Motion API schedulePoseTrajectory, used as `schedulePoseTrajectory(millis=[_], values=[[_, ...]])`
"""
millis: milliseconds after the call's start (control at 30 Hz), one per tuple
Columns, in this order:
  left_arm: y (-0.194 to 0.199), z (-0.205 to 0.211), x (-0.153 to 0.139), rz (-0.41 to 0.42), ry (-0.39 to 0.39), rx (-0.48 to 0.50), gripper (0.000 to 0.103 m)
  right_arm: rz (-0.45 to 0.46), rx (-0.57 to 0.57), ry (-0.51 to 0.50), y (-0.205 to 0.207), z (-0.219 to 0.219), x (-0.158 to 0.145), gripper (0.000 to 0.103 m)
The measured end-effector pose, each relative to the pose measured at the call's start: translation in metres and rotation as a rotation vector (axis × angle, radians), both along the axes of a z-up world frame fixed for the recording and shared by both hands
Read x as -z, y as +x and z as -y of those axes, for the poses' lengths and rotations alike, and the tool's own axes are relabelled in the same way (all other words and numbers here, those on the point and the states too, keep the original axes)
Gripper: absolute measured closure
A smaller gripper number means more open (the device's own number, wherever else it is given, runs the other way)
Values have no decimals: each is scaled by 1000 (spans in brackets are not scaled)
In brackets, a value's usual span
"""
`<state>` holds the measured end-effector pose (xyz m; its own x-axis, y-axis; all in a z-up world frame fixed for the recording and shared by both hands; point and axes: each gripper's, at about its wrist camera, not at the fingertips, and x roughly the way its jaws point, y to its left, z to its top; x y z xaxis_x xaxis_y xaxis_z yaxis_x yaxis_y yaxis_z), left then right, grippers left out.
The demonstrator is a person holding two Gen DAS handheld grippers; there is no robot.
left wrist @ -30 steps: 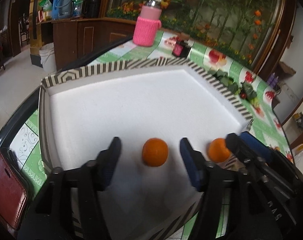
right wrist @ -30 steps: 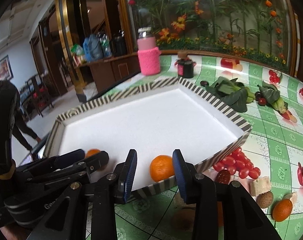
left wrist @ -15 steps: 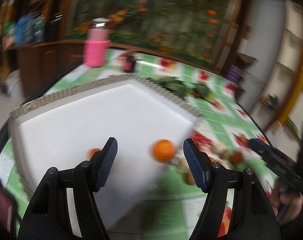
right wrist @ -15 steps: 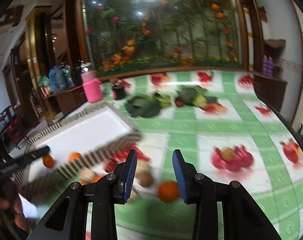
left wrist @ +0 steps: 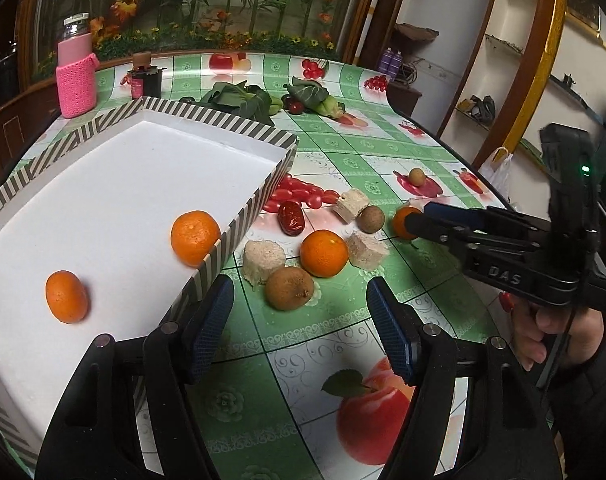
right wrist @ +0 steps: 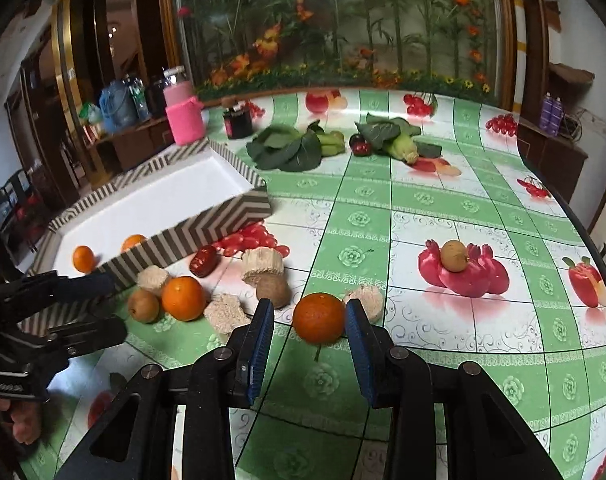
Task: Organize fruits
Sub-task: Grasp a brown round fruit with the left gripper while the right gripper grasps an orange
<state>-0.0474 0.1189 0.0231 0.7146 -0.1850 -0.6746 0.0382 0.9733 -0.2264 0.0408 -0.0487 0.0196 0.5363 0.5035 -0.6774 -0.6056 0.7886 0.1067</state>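
Orange tangerines [left wrist: 195, 237]; grey-striped tray [left wrist: 247, 216]

Left gripper [left wrist: 299, 320] at lower centre of its own view, jaws parted and empty, angled downward, right gripper [right wrist: 308, 322] at lower centre of its view, jaws spread apart, pads unpressed, a hand [left wrist: 543, 330] gripping its handle at right edge

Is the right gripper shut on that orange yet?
Open. The right gripper straddles the orange; gaps show beside both pads.
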Motion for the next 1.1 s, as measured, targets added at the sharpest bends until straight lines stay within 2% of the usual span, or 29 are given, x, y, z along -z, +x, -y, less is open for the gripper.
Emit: schedulePoseTrajectory(millis=[167, 267, 367, 433, 467, 533, 700, 933, 1100], values=[[-6, 2, -5, 35, -18, 32, 36, -50, 2, -34, 10, -9, 9, 72], [-3, 6, -2, 14, -7, 50, 37, -65, 9, -9, 12, -6, 9, 73], [0, 3, 0, 0, -32, 44, 39, -77, 9, 22, 14, -2, 8, 74], [3, 0, 2, -9, -46, 38, 48, -85, 9, 48, 15, 1, 7, 74], [5, -1, 3, -17, -46, 29, 49, -88, 10, 61, 15, 3, 6, 74], [10, -2, 6, -37, -56, 20, 62, -97, 12, 87, 17, 6, 6, 74], [21, -8, 17, -108, -78, -6, 76, -86, 1, 85, 15, 3, 4, 74], [18, -11, 15, -90, -87, -19, 76, -53, -24, 77, 8, -1, 1, 74], [8, -8, 5, -25, -69, -13, 76, -25, -26, 70, 5, -2, -2, 74]])
